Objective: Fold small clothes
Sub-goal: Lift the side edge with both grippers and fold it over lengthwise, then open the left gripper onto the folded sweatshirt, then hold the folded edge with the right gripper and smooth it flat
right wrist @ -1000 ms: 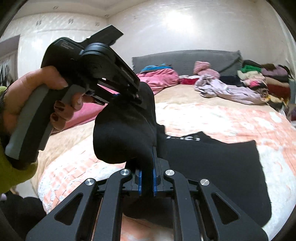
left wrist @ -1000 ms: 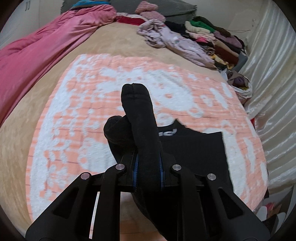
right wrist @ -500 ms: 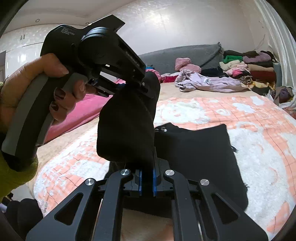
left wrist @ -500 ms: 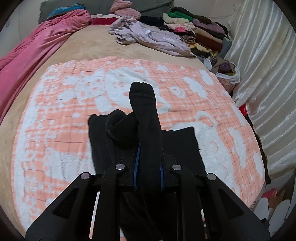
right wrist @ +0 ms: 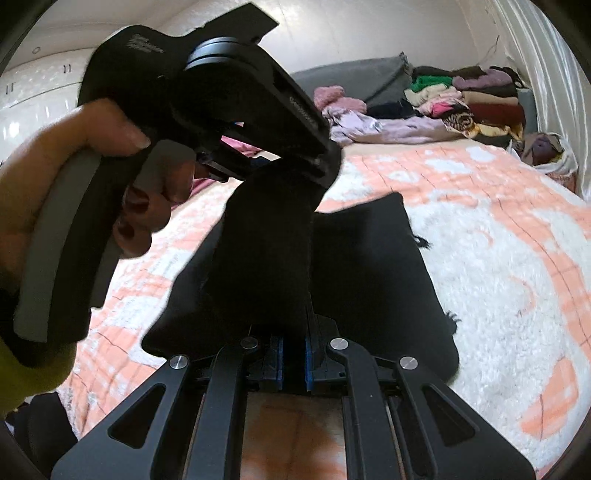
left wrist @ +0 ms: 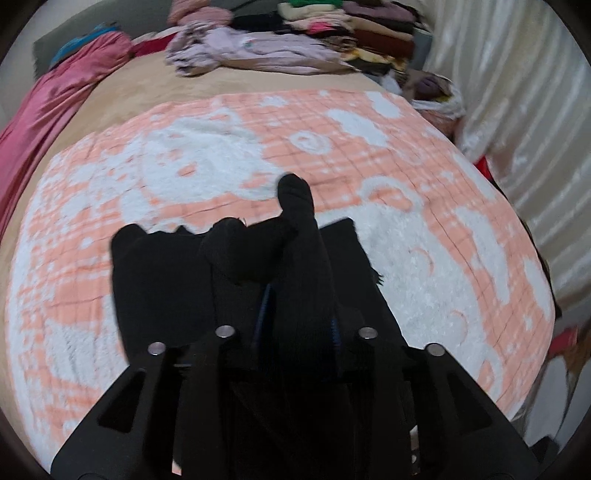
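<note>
Left gripper (left wrist: 297, 325), black with blue pads, at six o'clock of the left wrist view: jaws opening, long black knitted sock (left wrist: 295, 229) between them, pads loosening on it, toe poking toward twelve. Beneath, flat black cloth garment (left wrist: 159, 288) spread on orange-and-white fleecy blanket (left wrist: 424, 206). Pile of mixed clothes (left wrist: 332, 29) at one o'clock, pink satin cover (left wrist: 55, 107) at ten.

Right gripper (right wrist: 293, 360) at six o'clock of the right wrist view: clamped tight on the same sock (right wrist: 266, 258), stretched up toward eleven into the left gripper (right wrist: 325, 162), gripped by a hand (right wrist: 74, 177) at nine. Black garment (right wrist: 384, 280) on the blanket (right wrist: 517, 258) at three.
</note>
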The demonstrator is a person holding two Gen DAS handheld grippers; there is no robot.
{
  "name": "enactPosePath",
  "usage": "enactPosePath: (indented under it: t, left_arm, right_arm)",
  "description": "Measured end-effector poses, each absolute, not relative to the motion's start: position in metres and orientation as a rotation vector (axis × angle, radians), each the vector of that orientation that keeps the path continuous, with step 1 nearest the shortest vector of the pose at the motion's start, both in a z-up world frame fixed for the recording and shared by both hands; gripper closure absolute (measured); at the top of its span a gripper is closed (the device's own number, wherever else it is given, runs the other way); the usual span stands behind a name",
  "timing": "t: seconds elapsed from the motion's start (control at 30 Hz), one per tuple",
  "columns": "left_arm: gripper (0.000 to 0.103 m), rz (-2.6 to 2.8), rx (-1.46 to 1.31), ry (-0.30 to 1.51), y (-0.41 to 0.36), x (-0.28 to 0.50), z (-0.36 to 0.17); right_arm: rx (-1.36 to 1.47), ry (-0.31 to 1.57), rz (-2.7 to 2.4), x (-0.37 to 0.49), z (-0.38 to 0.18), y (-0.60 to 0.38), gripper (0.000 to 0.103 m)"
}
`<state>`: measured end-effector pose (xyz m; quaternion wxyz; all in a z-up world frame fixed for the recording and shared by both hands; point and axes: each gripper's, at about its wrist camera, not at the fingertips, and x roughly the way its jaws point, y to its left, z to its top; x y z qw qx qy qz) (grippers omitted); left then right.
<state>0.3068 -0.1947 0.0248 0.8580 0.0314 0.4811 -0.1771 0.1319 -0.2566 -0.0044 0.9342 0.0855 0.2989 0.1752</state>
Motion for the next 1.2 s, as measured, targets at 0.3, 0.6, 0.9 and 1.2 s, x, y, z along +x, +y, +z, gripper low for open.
enactPosePath:
  t: [0.3,0.6,0.9,1.2]
  left_arm:
    - [0.049,-0.348,-0.111,0.955,-0.131,0.288,0.035]
    - [0.050,-0.239,-0.135,0.989,-0.075,0.269,-0.009]
    - [0.050,-0.262,-0.076,0.962,-0.084,0.255,-0.022]
    - [0.050,-0.288,-0.099,0.973,-0.080,0.254,-0.024]
  right_arm:
    - [0.230,0.686,0.331,0.138,-0.018,-0.278,0.088]
    - [0.305,0.664,0.313,0.128,0.022,-0.311,0.065]
    - [0.312,0.717,0.234,0.196,0.055,-0.326,0.041]
    - [0.387,0.948,0.317,0.277,0.014,-0.315,0.052]
